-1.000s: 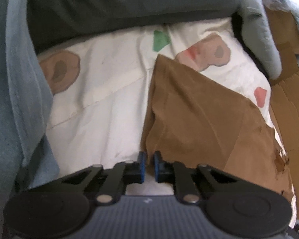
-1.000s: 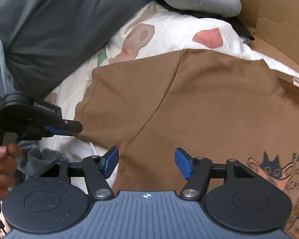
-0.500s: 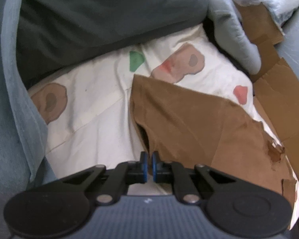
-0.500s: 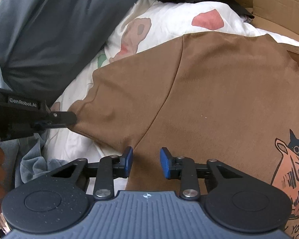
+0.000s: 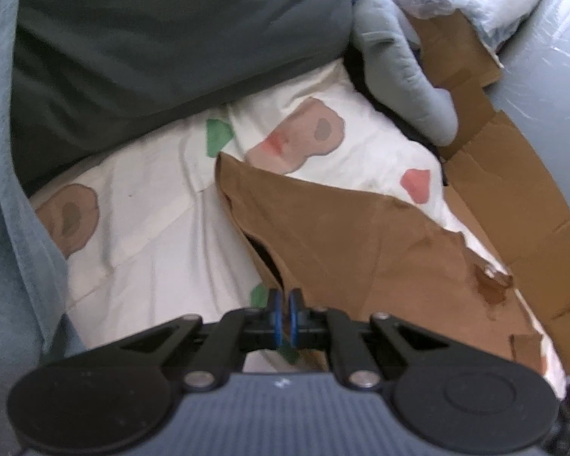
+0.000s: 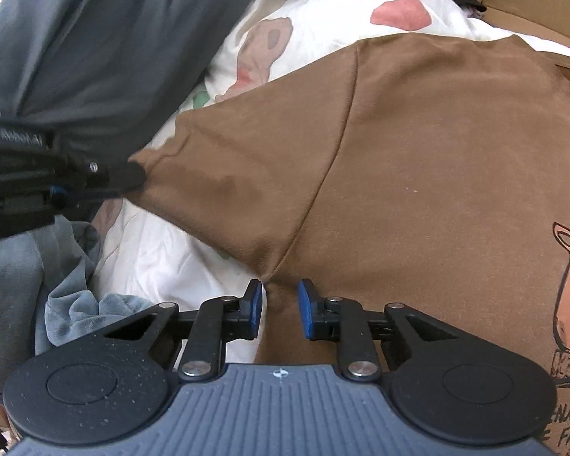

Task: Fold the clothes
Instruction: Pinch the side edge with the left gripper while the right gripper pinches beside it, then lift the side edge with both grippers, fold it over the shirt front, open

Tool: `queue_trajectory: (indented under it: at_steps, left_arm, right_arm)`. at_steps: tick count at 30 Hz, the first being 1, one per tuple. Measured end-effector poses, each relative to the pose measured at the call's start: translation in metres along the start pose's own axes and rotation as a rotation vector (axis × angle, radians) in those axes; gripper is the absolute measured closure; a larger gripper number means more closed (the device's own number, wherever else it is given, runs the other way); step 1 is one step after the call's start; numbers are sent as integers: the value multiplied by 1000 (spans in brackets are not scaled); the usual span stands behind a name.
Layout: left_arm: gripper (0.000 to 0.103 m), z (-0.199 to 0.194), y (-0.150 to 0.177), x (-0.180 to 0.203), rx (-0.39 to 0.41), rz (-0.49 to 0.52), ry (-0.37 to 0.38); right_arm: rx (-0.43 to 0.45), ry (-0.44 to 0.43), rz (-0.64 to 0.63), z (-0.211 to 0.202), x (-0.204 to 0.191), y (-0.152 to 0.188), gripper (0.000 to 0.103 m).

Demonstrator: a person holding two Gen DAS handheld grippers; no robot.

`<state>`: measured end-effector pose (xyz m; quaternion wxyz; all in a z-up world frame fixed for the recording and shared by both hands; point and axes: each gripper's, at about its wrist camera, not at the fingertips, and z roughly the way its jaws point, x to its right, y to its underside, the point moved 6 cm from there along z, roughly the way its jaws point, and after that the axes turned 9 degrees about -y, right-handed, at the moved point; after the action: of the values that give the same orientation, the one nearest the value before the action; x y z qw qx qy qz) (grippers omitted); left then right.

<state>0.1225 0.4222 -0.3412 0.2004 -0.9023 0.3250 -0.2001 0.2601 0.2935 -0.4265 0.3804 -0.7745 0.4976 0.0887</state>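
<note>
- Step in hand: getting a grip on the sleeve side of the brown shirt (image 6: 418, 159) to start a fold. The shirt lies spread on the patterned sheet (image 5: 152, 209) of a bed, graphic print up.
- Left hand-held gripper (image 5: 284, 313): jaws pinched together on the sleeve edge. The right view shows the same gripper (image 6: 133, 174) clamped on the sleeve tip, cloth pulled into a raised point there.
- Right hand-held gripper (image 6: 281, 306): jaws narrow and closing. The underarm seam junction sits in the gap; the blue pads (image 6: 255, 306) do not look to be pressing on it yet.
- Next move, as a judgement: the right needs to finish closing on the seam bunch, both layers if possible. Then both hands would carry sleeve and side edge over onto the body, keeping the cloth taut between the two grips.
- Risk: the right may catch the top layer only, or pinch the sheet underneath too.
- Left view only: open sleeve mouth with dark inside, far edge of the shirt, cardboard (image 5: 513, 197) beyond it, a grey padded item (image 5: 399, 87), a plastic bag (image 5: 475, 0).
- Right view only: print of a horse-like head and lettering at right, the shoulder seam line, crumpled blue-grey cloth (image 6: 79, 307) at lower left.
- Both views: dark grey bedding (image 5: 152, 57) behind the sheet.
</note>
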Motion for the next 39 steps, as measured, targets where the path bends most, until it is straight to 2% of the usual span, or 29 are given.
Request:
queue_trajectory:
  at_steps: [3, 5, 6, 14, 18, 20, 28, 32, 39]
  left_arm:
    - [99, -6, 2, 12, 17, 49, 8]
    - [99, -7, 4, 18, 27, 77, 6]
    - [99, -7, 4, 20, 31, 89, 3]
    - [99, -5, 4, 16, 30, 93, -28]
    - [99, -6, 4, 14, 27, 90, -24]
    - [99, -10, 4, 18, 31, 99, -5]
    - [99, -14, 10, 45, 15, 159, 97]
    - [99, -11, 16, 66, -22, 216, 174]
    - [99, -2, 28, 93, -84, 279, 247]
  right_arm:
    - [15, -16, 35, -1, 5, 0, 88]
    - [44, -29, 43, -5, 4, 1, 97]
    - [56, -35, 43, -7, 2, 1, 98]
    - [150, -59, 85, -24, -6, 2, 98]
    - [169, -30, 111, -25, 0, 0, 98]
    - [153, -46, 154, -19, 9, 1, 102]
    - [129, -55, 214, -2, 20, 11, 103]
    - [122, -57, 203, 1, 14, 14, 103]
    - [122, -63, 194, 4, 15, 17, 103]
